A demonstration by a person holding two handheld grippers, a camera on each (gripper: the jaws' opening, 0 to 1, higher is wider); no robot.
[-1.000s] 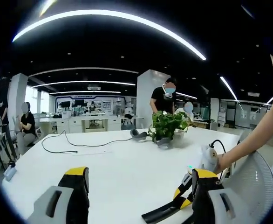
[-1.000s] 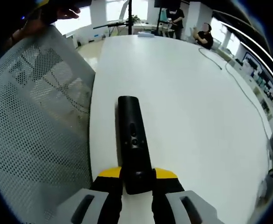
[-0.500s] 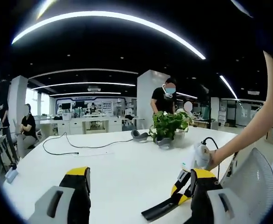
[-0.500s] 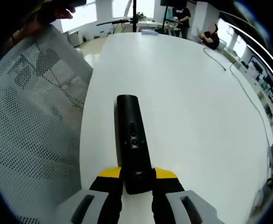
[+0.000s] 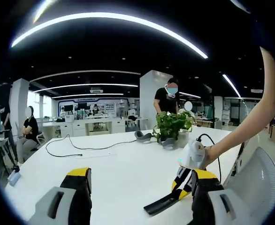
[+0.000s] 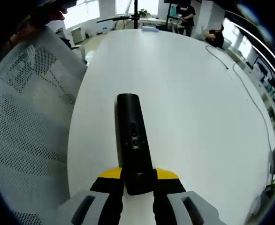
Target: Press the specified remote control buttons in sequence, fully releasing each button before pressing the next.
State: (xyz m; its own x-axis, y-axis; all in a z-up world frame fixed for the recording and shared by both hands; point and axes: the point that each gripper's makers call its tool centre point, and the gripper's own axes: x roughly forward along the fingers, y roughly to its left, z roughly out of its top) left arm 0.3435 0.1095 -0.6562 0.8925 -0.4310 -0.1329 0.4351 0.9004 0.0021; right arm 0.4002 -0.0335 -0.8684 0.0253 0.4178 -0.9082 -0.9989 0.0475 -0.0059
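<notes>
A long black remote control (image 6: 133, 140) points away from me, its buttons facing up, over the white table (image 6: 198, 103). My right gripper (image 6: 137, 177) is shut on the remote's near end. In the left gripper view the same remote (image 5: 168, 202) slants in from the right, low over the table (image 5: 118, 164), held by the right gripper with a person's hand (image 5: 208, 152) behind it. My left gripper (image 5: 140, 174) is open with its yellow-tipped jaws wide apart and nothing between them.
A grey mesh chair back (image 6: 25, 117) stands at the table's edge beside the remote. A potted plant (image 5: 171, 126), a dark headset (image 5: 141, 136) and a black cable (image 5: 81, 143) lie at the far side. People stand and sit beyond.
The right gripper, with the remote in it, has drifted a little up and leftward in the left gripper view. The left gripper's jaws have stayed as they were.
</notes>
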